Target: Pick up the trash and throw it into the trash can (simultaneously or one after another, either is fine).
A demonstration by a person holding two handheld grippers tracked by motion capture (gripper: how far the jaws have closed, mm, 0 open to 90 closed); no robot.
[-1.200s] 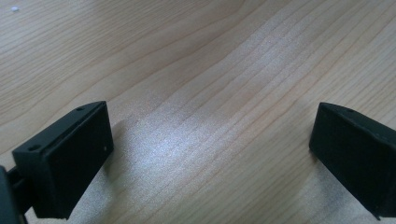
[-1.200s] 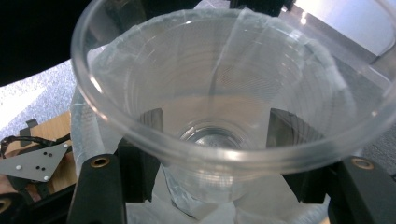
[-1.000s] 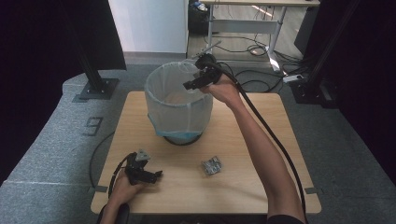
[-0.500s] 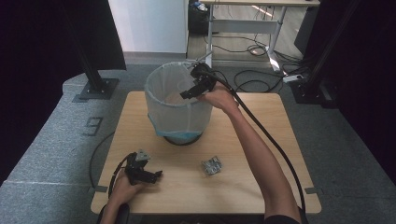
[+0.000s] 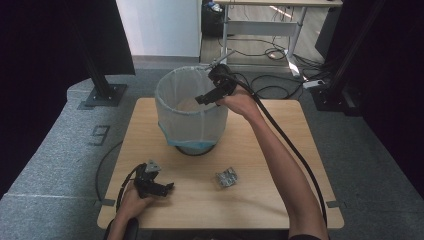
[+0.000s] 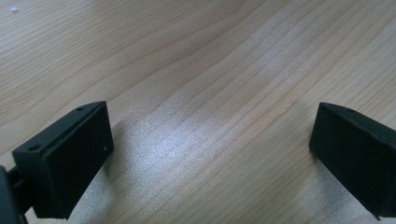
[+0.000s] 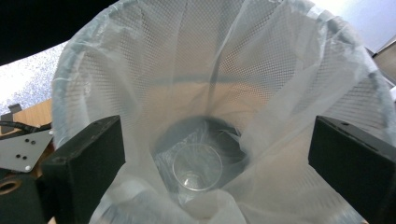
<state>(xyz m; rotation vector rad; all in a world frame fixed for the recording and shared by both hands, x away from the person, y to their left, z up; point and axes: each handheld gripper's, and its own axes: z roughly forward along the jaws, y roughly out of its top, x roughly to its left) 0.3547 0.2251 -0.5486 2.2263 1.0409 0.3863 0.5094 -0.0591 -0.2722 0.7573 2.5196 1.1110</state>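
Since the earlier frames the right gripper [image 5: 204,99] has dropped from the far rim to hang over the mouth of the white mesh waste bin lined with a clear plastic bag [image 5: 175,120]; its jaws stand wide apart and empty. A clear plastic cup [image 7: 197,166] lies at the bin's bottom, apparently just released there. The left gripper [image 5: 167,187] rests idle on the light wooden table [image 5: 280,150], jaws also apart. A small crumpled silvery wrapper [image 5: 226,177] waits nearby; its make is indistinct.

My high view looks forward and down over the pale wooden bench [image 5: 260,150]; my left gripper view hugs it, while my right peers into the white mesh bin [image 7: 219,70], at 12 o'clock overhead.
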